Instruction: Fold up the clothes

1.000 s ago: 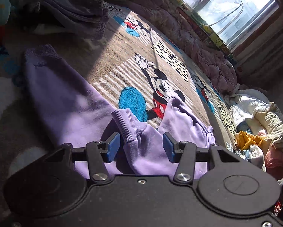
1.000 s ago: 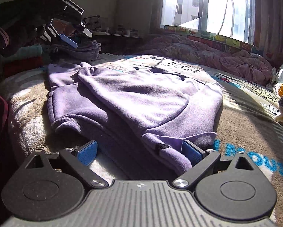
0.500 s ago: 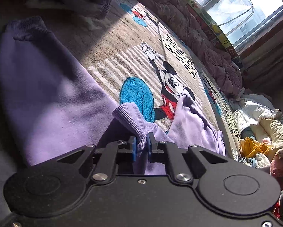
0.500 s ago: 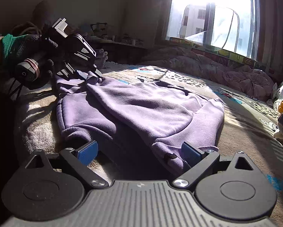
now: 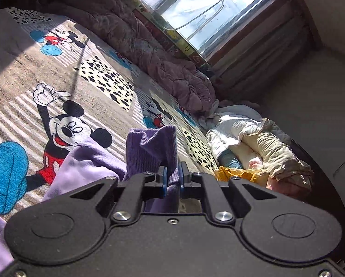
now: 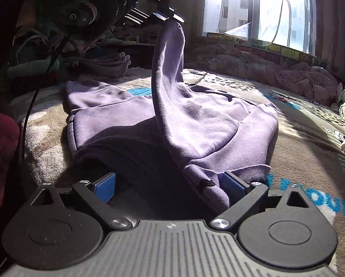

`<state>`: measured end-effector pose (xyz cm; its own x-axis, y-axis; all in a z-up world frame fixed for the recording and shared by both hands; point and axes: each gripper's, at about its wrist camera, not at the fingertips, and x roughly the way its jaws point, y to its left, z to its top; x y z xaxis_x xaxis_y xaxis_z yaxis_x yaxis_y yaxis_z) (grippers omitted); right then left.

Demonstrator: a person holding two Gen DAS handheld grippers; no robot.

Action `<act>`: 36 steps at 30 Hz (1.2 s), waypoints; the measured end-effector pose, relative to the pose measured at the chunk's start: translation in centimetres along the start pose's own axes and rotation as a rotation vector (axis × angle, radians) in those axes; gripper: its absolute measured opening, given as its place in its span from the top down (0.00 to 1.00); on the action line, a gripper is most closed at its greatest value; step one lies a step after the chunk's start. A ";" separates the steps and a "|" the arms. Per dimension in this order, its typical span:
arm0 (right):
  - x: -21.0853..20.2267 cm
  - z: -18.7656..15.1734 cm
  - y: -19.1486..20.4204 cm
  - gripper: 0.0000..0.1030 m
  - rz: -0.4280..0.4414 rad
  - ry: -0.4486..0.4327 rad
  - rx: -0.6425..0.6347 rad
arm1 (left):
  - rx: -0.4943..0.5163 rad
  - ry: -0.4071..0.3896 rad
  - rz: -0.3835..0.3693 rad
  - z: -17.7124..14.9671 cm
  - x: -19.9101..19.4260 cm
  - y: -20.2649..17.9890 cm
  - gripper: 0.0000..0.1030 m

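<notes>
A lilac sweatshirt lies spread on a cartoon-mouse blanket. My left gripper is shut on the ribbed cuff of one sleeve. In the right wrist view that sleeve rises steeply from the garment up to the left gripper, held high by a gloved hand. My right gripper rests low at the sweatshirt's near edge, open, with a fold of fabric against its right pad.
A crumpled mauve quilt runs along the window side of the bed. A heap of white, yellow and pink clothes sits at the bed's far corner. Folded grey garments lie behind the sweatshirt. A dark red cloth is at left.
My left gripper closed on the sleeve cuff, then lifted it up and away from the blanket, pulling the sleeve upright. The right gripper has stayed put and open.
</notes>
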<state>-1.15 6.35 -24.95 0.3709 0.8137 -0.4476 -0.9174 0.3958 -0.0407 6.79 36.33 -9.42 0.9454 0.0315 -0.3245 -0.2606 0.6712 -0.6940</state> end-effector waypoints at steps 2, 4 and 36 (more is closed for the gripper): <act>0.0 0.0 -0.1 0.07 0.007 0.000 0.008 | 0.002 0.016 -0.014 -0.2 2.2 -1.2 0.93; 0.0 0.0 -0.5 0.07 0.021 -0.003 0.030 | -0.001 0.029 -0.021 -0.5 4.0 -2.0 0.93; -0.1 0.2 -3.7 0.01 0.162 -0.050 0.318 | 0.230 0.255 0.125 -7.5 21.8 -1.8 0.89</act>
<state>2.29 4.91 -24.60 0.2379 0.8935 -0.3807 -0.8769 0.3662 0.3113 26.39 30.23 -20.08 0.8219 -0.0426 -0.5680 -0.2928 0.8238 -0.4855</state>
